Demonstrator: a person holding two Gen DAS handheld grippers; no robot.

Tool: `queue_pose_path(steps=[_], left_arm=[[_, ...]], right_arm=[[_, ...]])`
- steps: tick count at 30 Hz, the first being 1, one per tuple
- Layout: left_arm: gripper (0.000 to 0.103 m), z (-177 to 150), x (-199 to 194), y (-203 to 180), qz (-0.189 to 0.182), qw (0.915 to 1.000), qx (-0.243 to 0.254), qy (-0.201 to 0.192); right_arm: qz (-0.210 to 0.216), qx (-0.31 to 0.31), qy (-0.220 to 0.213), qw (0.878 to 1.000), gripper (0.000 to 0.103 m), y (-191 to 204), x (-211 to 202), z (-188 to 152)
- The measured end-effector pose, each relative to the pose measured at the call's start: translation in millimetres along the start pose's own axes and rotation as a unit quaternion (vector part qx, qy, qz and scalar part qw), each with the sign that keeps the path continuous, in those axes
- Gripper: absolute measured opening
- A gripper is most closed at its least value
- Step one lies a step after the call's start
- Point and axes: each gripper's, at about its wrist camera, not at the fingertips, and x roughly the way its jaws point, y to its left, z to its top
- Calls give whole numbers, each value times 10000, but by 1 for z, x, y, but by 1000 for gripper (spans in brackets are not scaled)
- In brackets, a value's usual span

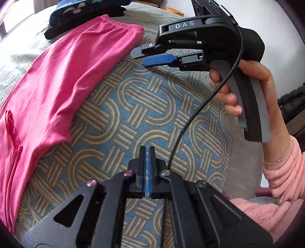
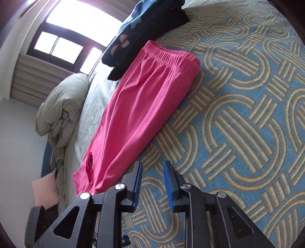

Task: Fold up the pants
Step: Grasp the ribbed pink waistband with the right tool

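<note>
Pink pants [image 1: 57,80] lie folded lengthwise on a patterned blue and tan bedspread [image 1: 144,114], waistband at the far end. They also show in the right wrist view [image 2: 141,114], waistband at top right. My left gripper [image 1: 146,150] is shut and empty above bare bedspread, to the right of the pants. My right gripper [image 2: 152,167] is open and empty, hovering just right of the pants' lower legs. It shows in the left wrist view [image 1: 141,57], near the waistband, fingers apart.
A pile of dark clothes [image 1: 83,17] sits beyond the waistband, also in the right wrist view [image 2: 144,32]. A bunched grey quilt [image 2: 63,106] lies at the bed's edge under a window. The bedspread [image 2: 238,114] stretches right of the pants.
</note>
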Motion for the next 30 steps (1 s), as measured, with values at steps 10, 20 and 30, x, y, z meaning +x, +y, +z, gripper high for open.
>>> queue_pose_path(steps=[10,20,30], left_arm=[[8,-5,-65,106,1034,9786,-1578,-827],[24,-8,-57,159,1379,9615,-2205,-883],[24,-5,-25,154,1113,9698,-2081,-617]], right_arm=[[18,153,-230,9996,41,-6,11,47],[26,546,-671,9963,43,-5,31,77],[-198,158,-945,9952,7,10,29,79]])
